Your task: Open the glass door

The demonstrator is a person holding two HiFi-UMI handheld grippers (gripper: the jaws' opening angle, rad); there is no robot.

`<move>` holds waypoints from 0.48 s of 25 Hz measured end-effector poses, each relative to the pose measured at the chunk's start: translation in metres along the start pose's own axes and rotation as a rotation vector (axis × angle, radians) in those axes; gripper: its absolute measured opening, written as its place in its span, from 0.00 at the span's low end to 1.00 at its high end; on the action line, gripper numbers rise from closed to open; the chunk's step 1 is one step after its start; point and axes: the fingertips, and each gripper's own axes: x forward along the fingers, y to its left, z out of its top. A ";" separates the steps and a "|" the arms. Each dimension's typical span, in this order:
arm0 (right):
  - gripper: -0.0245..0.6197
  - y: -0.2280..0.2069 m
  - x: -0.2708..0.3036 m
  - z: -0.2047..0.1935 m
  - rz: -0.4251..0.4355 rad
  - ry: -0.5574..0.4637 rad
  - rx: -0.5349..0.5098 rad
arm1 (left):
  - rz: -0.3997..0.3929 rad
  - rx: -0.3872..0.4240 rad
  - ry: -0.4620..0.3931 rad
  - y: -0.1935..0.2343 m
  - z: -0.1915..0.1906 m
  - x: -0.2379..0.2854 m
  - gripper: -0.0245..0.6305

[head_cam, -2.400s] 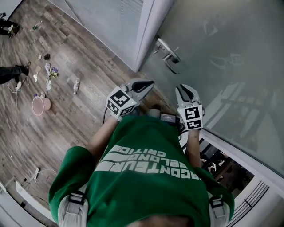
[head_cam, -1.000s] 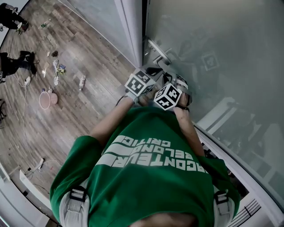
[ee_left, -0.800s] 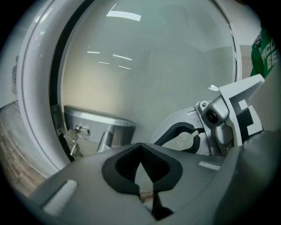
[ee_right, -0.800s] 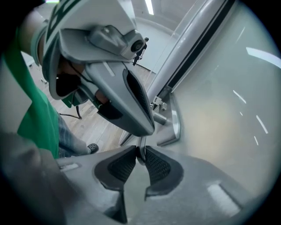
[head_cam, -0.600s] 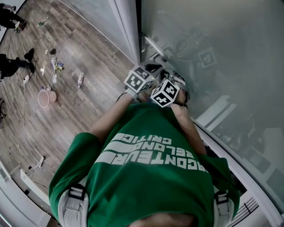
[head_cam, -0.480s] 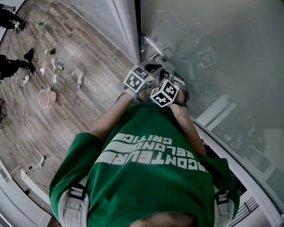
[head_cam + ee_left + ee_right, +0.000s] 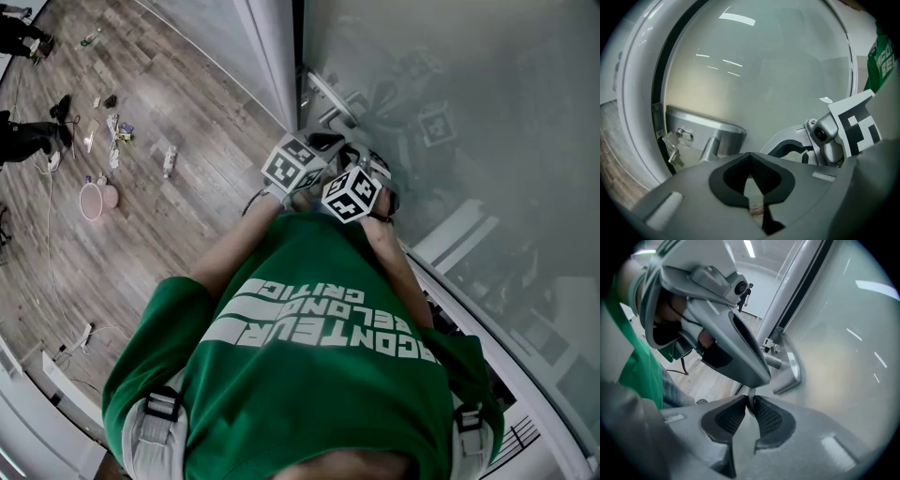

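Glass fills the right of the head view: the door (image 7: 487,112) meets its frame (image 7: 277,56) along a dark seam, and nothing shows it swung away. The handle (image 7: 330,97) sits by that edge. A person (image 7: 319,356) in green leans in with both claws bunched at it: the left claw (image 7: 330,145) just below the handle, the right claw (image 7: 373,171) beside it, nearer the glass. Wood floor (image 7: 169,234) lies to the left.

In the left gripper view the left claw (image 7: 750,157) has its pads (image 7: 774,180) together at the tips, with nothing seen between them. The stem (image 7: 710,146) runs from the plate (image 7: 705,127) down behind the claw, so the claw lies over or against the handle; I cannot tell if it touches. A key (image 7: 675,140) hangs at the lock.

In the right gripper view the right claw (image 7: 749,404) has just been closing its jaws, and its pads (image 7: 768,418) pinch a thin pale metal edge, which I take for the handle's end. The left claw (image 7: 759,376) lies just above.

By my reading, the reach is done and the grip is made or nearly so. What is left is to press the handle down, then swing the door off its frame.
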 end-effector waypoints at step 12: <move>0.12 0.003 0.015 -0.002 -0.010 -0.017 0.016 | -0.007 -0.007 0.023 0.002 -0.006 0.003 0.06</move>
